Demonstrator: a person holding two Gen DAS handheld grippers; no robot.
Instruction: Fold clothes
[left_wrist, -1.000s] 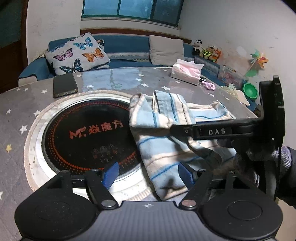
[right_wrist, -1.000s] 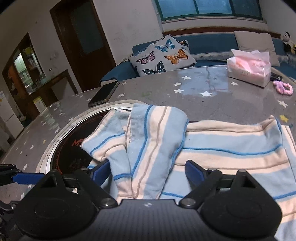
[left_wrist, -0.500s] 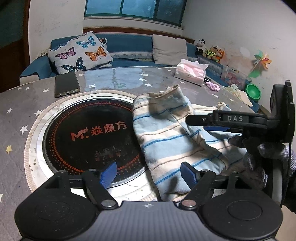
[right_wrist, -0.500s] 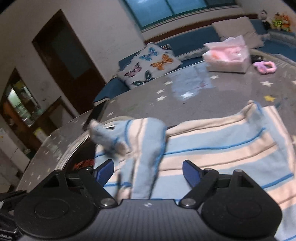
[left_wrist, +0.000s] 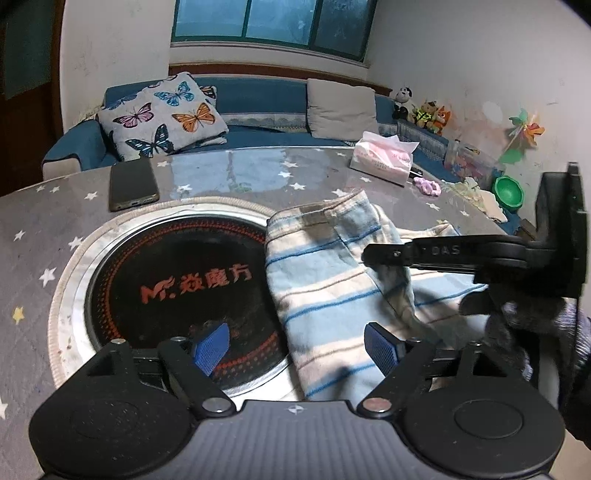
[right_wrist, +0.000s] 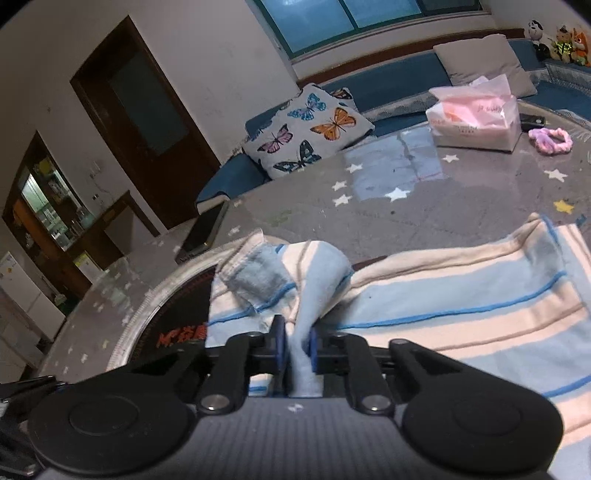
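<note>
Two grippers work over a starred table (left_wrist: 55, 206): the left gripper (left_wrist: 297, 345) hangs spread wide and empty above the black hob (left_wrist: 177, 280). Right of it, the striped garment (left_wrist: 332, 295) lies across the hob's edge, and the right gripper (right_wrist: 295, 345) has just closed, pinching a raised fold of it.

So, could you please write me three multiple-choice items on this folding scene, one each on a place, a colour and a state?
1. Where does the phone lie?
A. On the table beyond the black round plate
B. On the sofa
C. On the garment

2. What colours is the striped garment?
A. Red and black
B. Light blue and cream
C. Green and white

3. How is the right claw?
A. Wide open above the cloth
B. Shut on nothing
C. Shut on a fold of the garment

Answers: 1 A, it rests on the starred table past the plate. 2 B, its stripes show both. 3 C, cloth is pinched between its pads.
</note>
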